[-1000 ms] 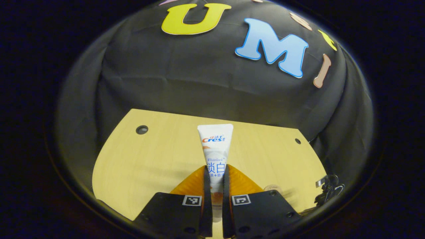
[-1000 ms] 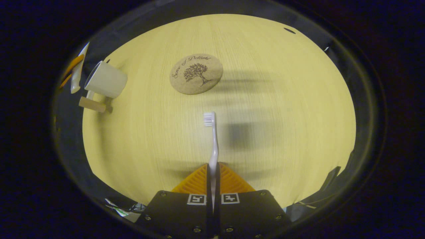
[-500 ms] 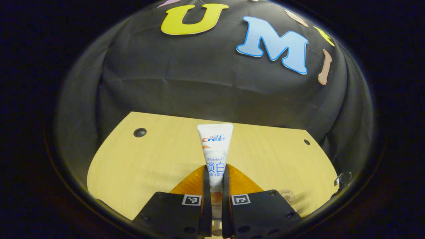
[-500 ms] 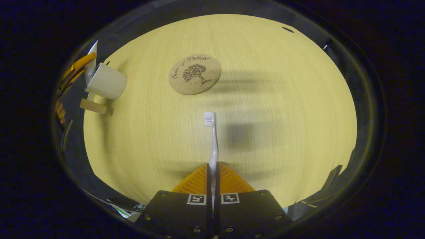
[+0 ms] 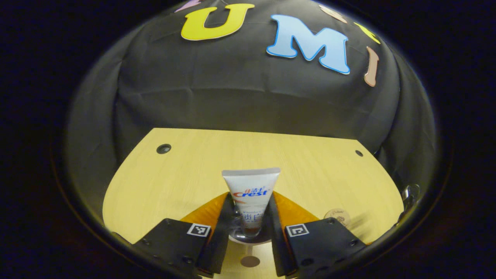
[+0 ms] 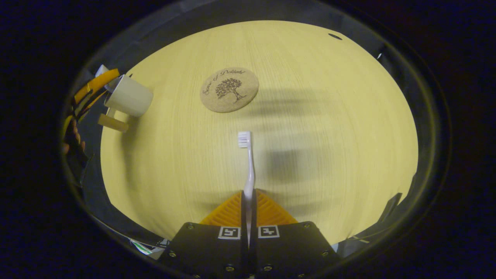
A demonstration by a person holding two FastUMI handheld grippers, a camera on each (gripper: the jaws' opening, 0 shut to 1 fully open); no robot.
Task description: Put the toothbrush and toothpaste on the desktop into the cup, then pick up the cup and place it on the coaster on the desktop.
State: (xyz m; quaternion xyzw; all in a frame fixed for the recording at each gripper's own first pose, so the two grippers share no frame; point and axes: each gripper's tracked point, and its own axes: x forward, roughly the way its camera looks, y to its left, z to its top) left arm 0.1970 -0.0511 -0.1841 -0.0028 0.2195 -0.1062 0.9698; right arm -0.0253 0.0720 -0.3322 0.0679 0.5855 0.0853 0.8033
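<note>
In the left gripper view the white toothpaste tube [image 5: 251,188] stands upright, its lower end inside the white cup [image 5: 237,238], whose rim shows just below. My left gripper [image 5: 250,201] is open, its fingers spread either side of the tube and apart from it. In the right gripper view my right gripper [image 6: 248,195] is shut on the handle of the white toothbrush [image 6: 248,162], which it holds above the desktop with the bristles pointing away. The cup [image 6: 128,101] sits far left with the left gripper [image 6: 96,80] over it. The round cork coaster [image 6: 229,90] lies beyond the brush head.
The pale wooden desktop [image 6: 329,116] has small holes near its far corners [image 5: 164,148]. A wooden handle [image 6: 113,123] sticks out from the cup's side. The coaster [image 5: 337,217] lies right of the left gripper. A hand [image 6: 71,135] shows at the left edge.
My left gripper has opened and let the toothpaste go; the tube sank down into the cup. The right gripper keeps hold of the toothbrush and has barely moved.
</note>
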